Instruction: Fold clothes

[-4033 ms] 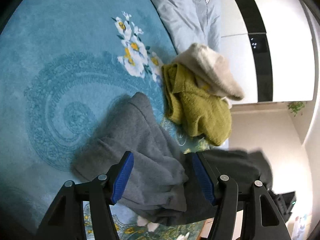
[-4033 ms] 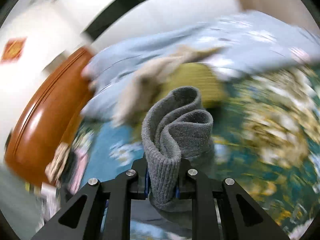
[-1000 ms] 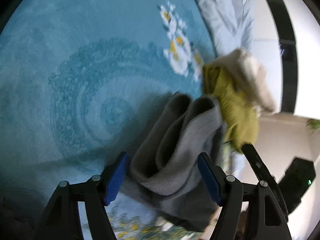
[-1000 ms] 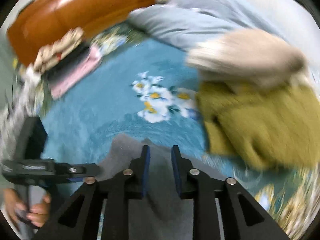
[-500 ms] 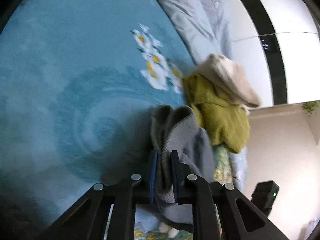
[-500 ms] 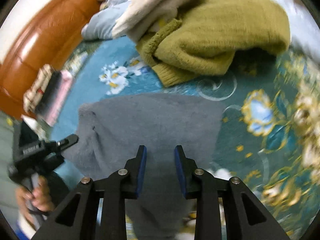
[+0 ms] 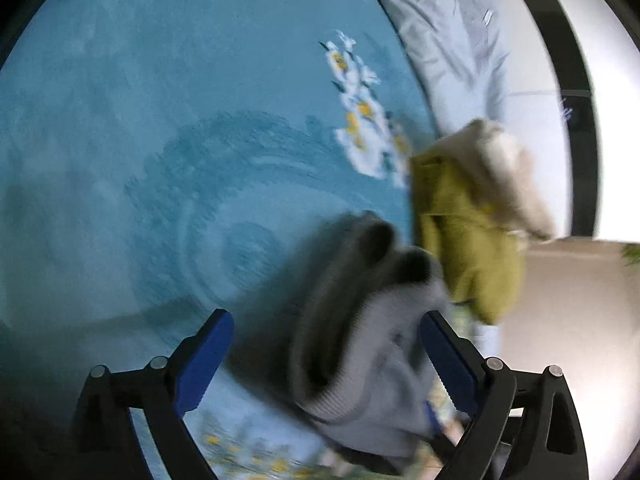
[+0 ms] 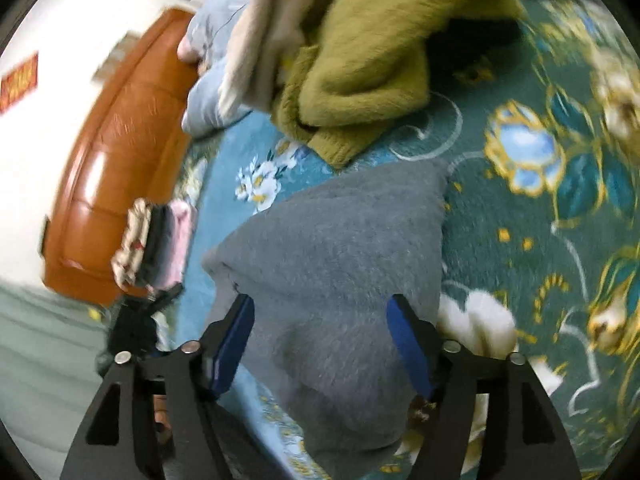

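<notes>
The grey sweater lay folded on the bed's blue floral blanket, near the olive sweater. Both the left claw and right claw stood apart, holding nothing. Soft, thick knit looked floppy; its bunched folded edge seemed the best hold.

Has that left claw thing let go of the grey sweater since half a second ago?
Yes. The left gripper was pinched shut on the grey sweater; now its jaws stand wide apart, the cloth loose between them on the blue blanket.
</notes>
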A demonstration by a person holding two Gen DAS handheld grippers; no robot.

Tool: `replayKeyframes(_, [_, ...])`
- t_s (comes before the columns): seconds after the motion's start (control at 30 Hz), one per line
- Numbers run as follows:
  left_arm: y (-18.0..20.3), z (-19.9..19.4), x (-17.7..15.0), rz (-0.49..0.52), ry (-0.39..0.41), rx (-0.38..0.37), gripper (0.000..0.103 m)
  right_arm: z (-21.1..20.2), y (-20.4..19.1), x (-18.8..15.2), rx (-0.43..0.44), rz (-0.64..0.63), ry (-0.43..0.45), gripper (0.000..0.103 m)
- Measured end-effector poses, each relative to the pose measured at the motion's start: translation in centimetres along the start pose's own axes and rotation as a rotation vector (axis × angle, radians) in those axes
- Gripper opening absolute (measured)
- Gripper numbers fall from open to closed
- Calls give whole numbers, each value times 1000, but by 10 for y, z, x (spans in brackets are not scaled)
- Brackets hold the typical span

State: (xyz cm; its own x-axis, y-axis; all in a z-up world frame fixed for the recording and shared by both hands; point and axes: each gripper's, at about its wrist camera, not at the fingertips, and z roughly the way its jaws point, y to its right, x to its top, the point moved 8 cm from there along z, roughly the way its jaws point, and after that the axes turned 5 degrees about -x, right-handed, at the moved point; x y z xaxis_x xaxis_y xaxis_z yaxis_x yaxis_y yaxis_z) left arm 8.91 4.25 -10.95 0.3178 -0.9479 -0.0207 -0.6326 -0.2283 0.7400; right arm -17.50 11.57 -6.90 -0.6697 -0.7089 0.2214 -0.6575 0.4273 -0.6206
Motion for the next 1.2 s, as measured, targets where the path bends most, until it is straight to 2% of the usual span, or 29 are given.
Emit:
replayKeyframes(0.03, [2, 0, 3, 28, 14, 29, 96, -1, 4, -1, 5, 23, 5, 71])
replayKeyframes(0.1, [15, -1, 4, 92, 19, 13, 96, -11, 7, 0, -2, 36, 40, 72])
replayKeyframes(0.23, [30, 20, -11, 195, -107, -2, 96, -23, 22, 3, -76, 21, 92, 80])
replayKeyframes(0.27, [29, 27, -14, 224, -136, 43, 96, -20, 29, 0, -80, 36, 72, 85])
replayKeyframes(0.33, [22, 42, -19, 258, -187, 130, 96, -5, 36, -7, -47, 83, 16, 85])
replayKeyframes(0.4, [14, 54, -20, 240, -239, 156, 96, 12, 37, -15, -21, 107, -23, 85])
replayKeyframes(0.47, [9, 58, -16, 203, -253, 146, 96, 26, 37, -19, -7, 116, -47, 85])
replayKeyframes(0.63, [9, 61, -8, 151, -267, 90, 99, 45, 36, -14, -40, 102, -41, 85])
replayKeyframes(0.77, [22, 63, -11, 192, -277, 41, 99, 55, 28, -7, 29, 135, -56, 85])
replayKeyframes(0.8, [19, 65, -14, 208, -290, 54, 99, 58, 25, -7, 52, 147, -68, 85])
replayKeyframes(0.93, [12, 63, -7, 126, -282, 8, 94, 64, 19, -7, 50, 183, -89, 84])
replayKeyframes(1.0, [4, 60, -2, 54, -278, -27, 89, 64, 21, -7, 33, 214, -89, 74])
replayKeyframes(1.1, [-2, 57, 1, 5, -269, -51, 83, 63, 24, -7, -8, 249, -84, 58])
replayKeyframes(1.17, [0, 56, -1, 31, -267, -42, 67, 61, 22, -7, -31, 260, -78, 51])
replayKeyframes(1.2, [3, 55, -3, 58, -267, -36, 63, 60, 19, -7, -50, 252, -76, 44])
